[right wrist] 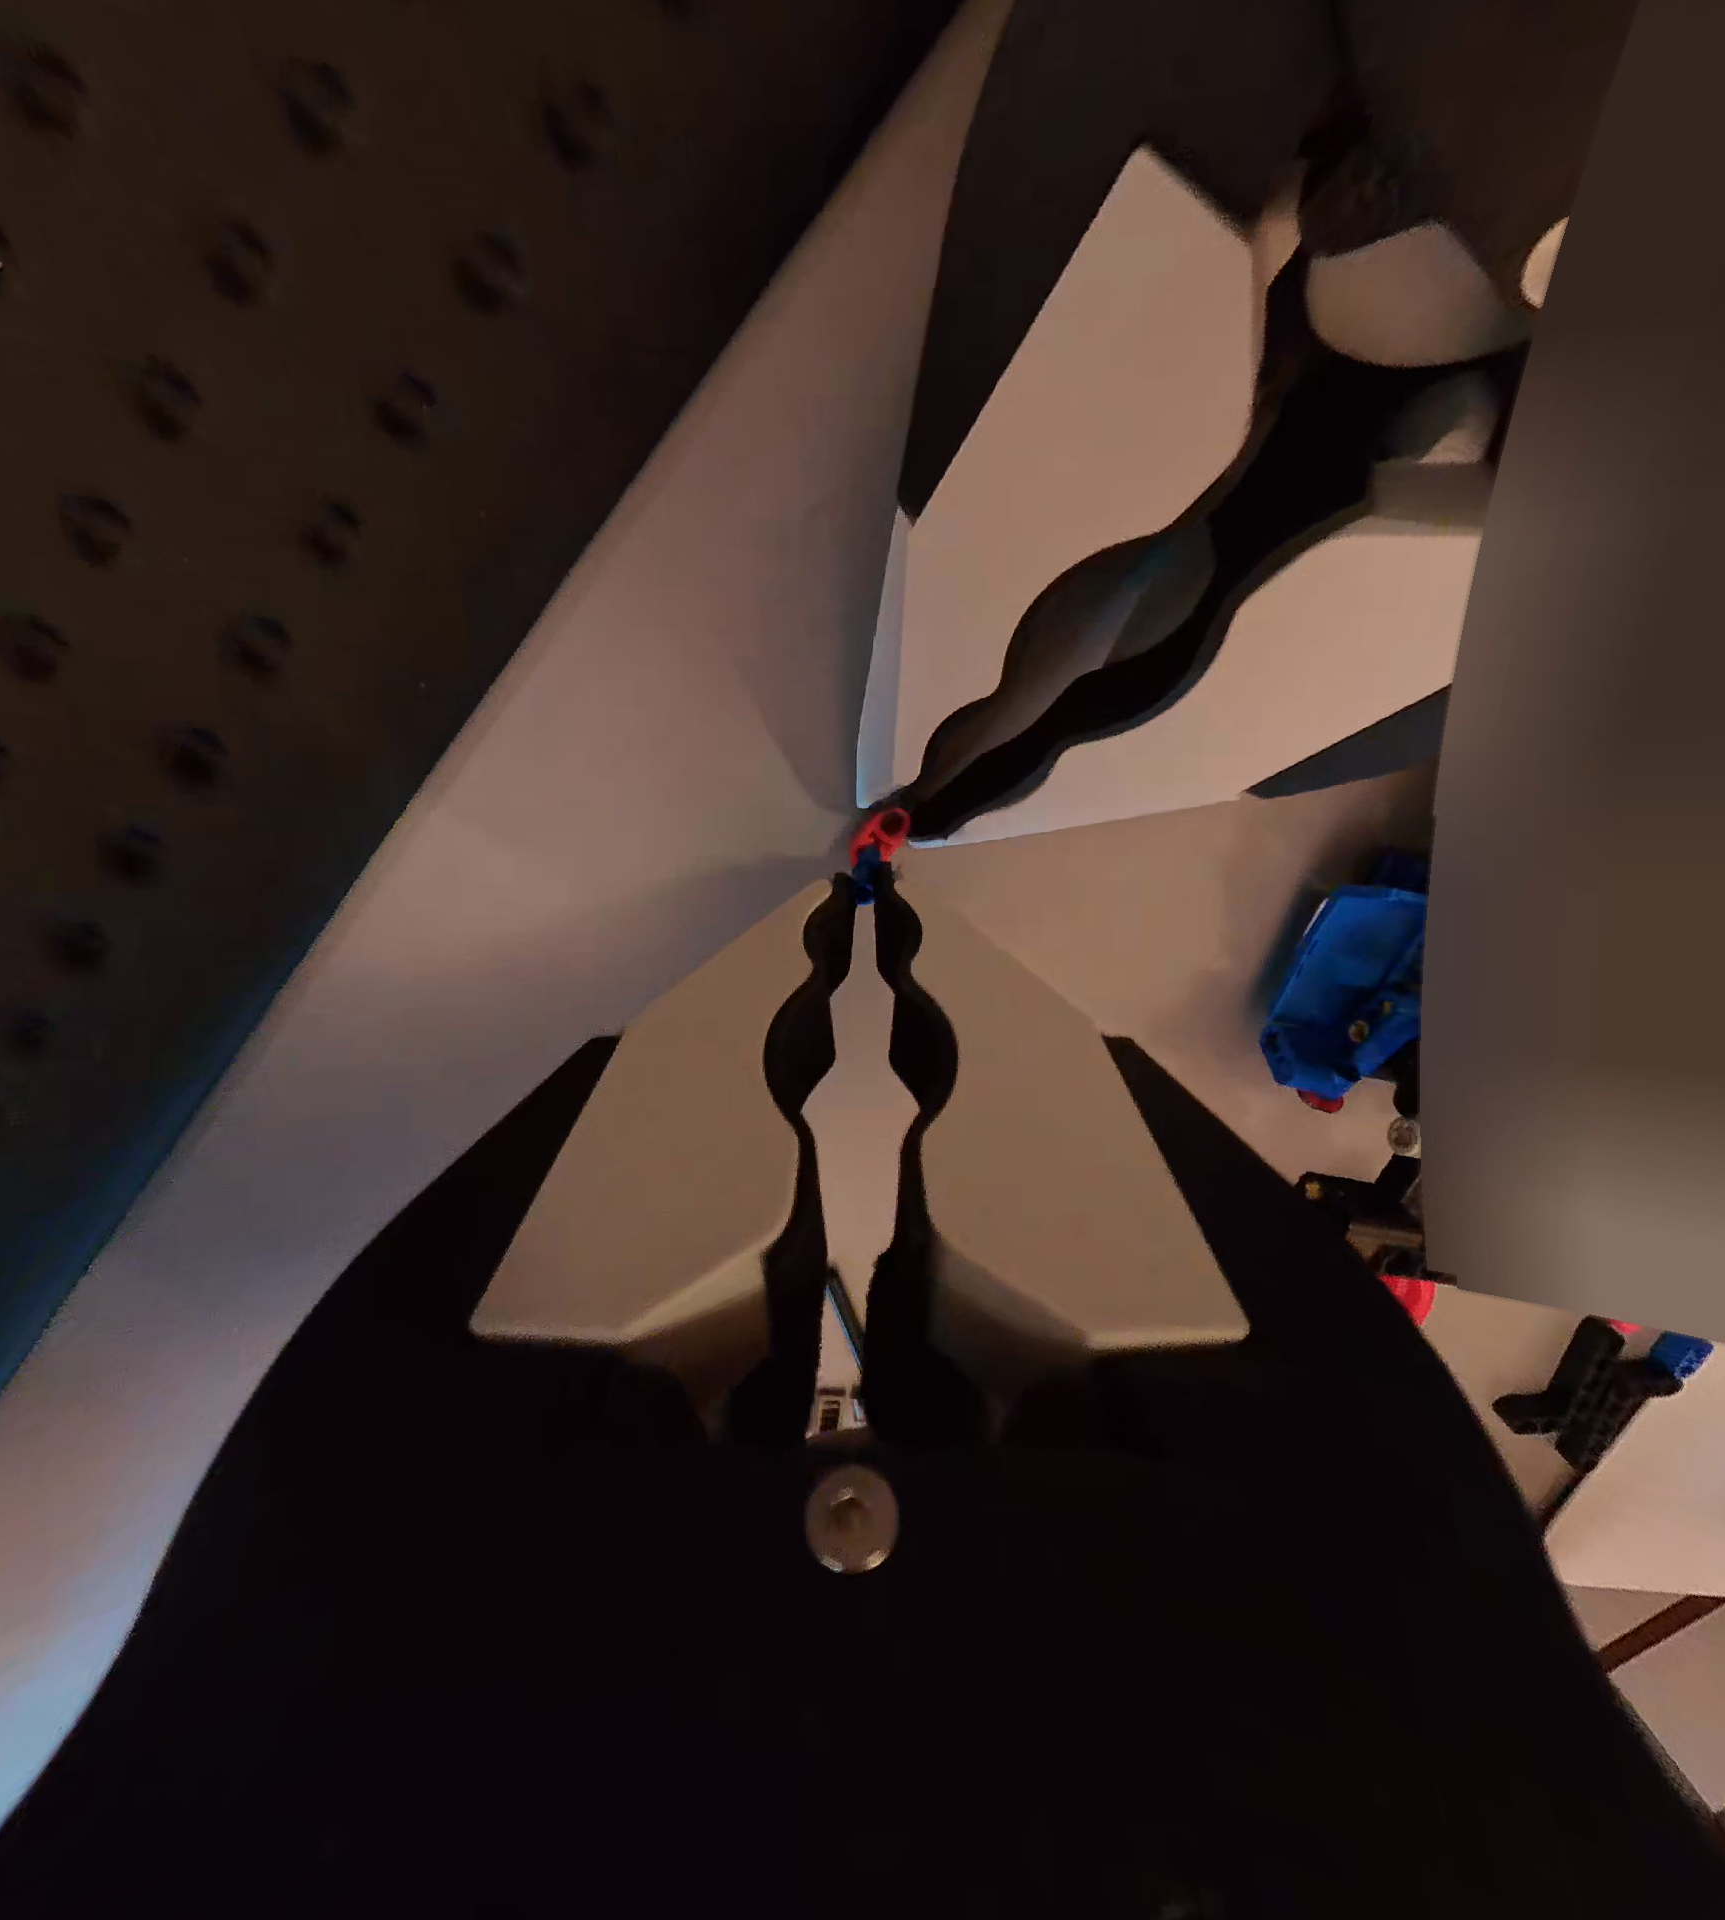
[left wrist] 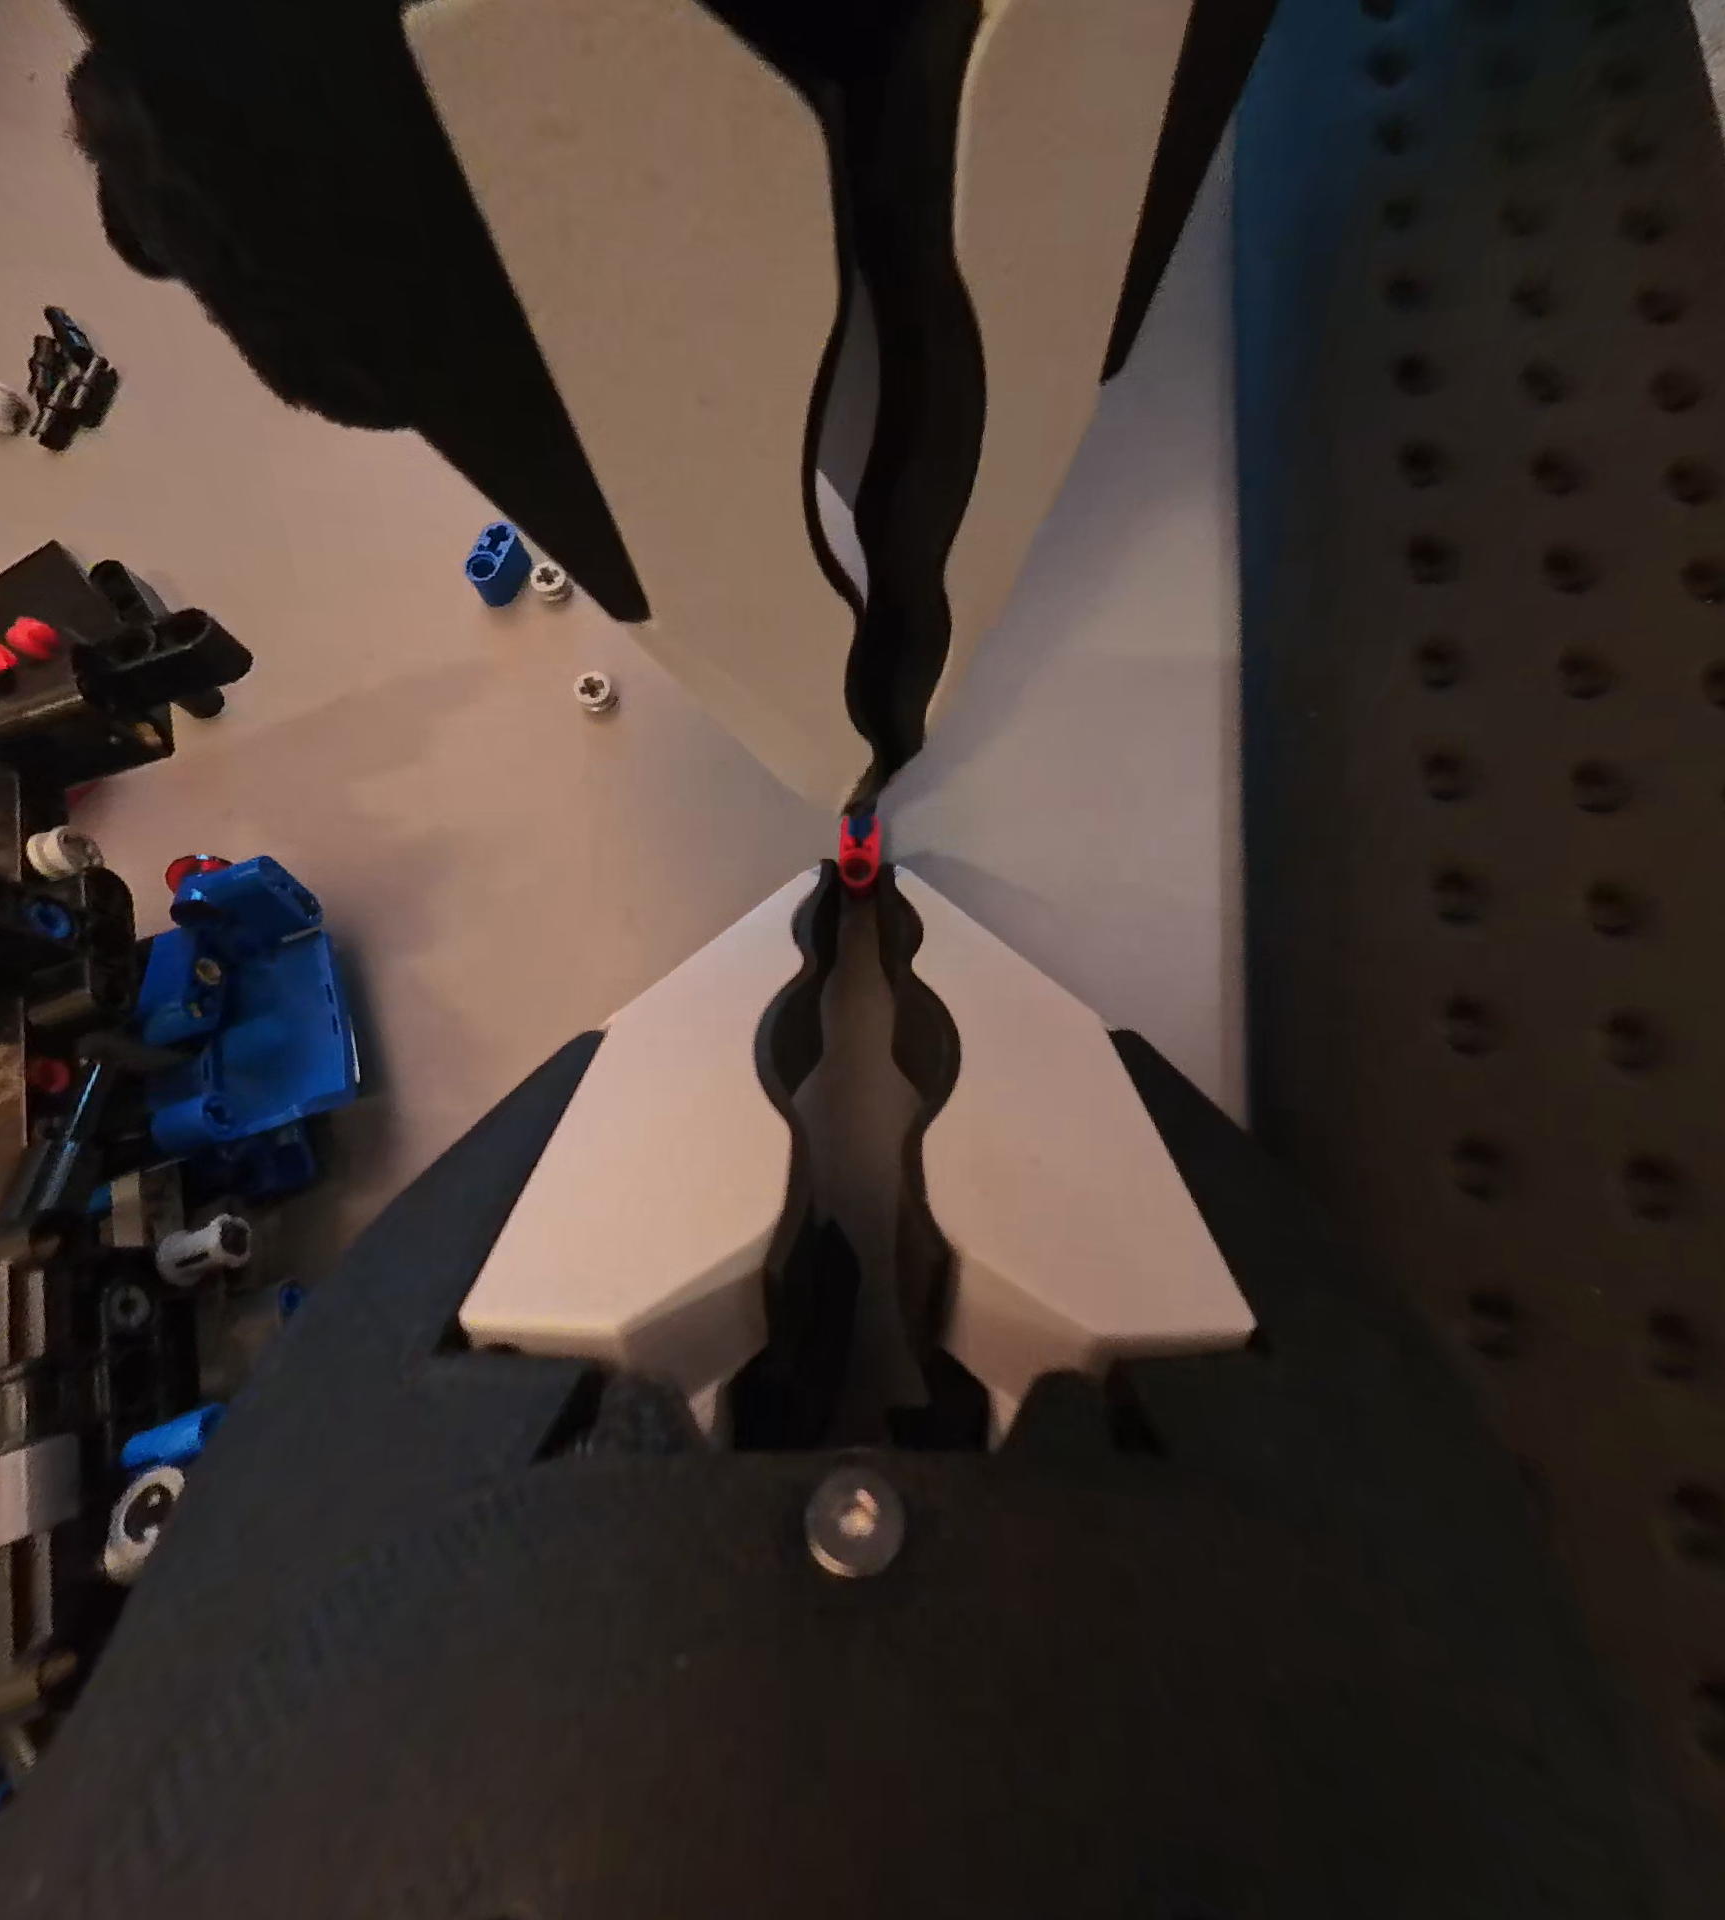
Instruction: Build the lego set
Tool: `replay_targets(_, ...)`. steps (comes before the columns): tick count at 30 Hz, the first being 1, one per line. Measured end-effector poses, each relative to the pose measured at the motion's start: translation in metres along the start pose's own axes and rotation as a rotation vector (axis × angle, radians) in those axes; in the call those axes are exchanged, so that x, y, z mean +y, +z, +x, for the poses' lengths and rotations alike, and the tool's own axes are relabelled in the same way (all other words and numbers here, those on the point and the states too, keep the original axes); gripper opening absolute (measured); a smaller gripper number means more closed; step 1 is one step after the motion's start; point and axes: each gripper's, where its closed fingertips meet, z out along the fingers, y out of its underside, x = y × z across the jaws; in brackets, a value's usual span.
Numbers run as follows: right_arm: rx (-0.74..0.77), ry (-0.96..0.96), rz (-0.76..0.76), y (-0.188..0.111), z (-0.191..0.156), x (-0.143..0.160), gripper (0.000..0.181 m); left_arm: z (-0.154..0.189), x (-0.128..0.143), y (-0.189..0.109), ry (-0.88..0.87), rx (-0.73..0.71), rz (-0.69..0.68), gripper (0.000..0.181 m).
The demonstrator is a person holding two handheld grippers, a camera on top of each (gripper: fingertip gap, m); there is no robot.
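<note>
Above the white bench (left wrist: 629,831), left claw (left wrist: 858,883) clenched on a small red plastic connector (left wrist: 858,860) meets right claw (right wrist: 866,891) pinching a tiny blue pin (right wrist: 868,862), tip to tip, axes aligned.

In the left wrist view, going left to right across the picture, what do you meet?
Partly built black lego model → blue lego assembly → loose blue connector → red piece pinched between the left gripper and the right gripper → dark perforated panel.
</note>
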Motion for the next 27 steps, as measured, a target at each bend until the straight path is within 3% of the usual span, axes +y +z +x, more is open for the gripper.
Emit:
replay_targets(3, -0.053, -0.002, -0.043, 0.011, -0.005, 0.012, 0.001, 0.0, 0.0, 0.001, -0.002, 0.005, 0.001, 0.005)
replay_targets(8, -0.048, 0.062, 0.024, 0.011, -0.008, 0.013, 0.001, 0.001, -0.001, 0.001, 0.009, 0.005, 0.0, 0.006)
replay_targets(13, 0.026, 0.118, 0.063, 0.006, -0.003, 0.011, 0.001, 0.0, -0.001, 0.0, 0.004, -0.001, 0.001, 0.006)
replay_targets(17, 0.103, 0.213, 0.124, -0.005, 0.005, 0.012, 0.001, -0.005, -0.003, -0.003, 0.048, -0.069, 0.01, 0.021)
replay_targets(27, 0.26, 0.274, 0.22, -0.019, 0.015, 0.005, 0.002, -0.006, -0.024, -0.013, 0.056, -0.09, 0.136, 0.013)
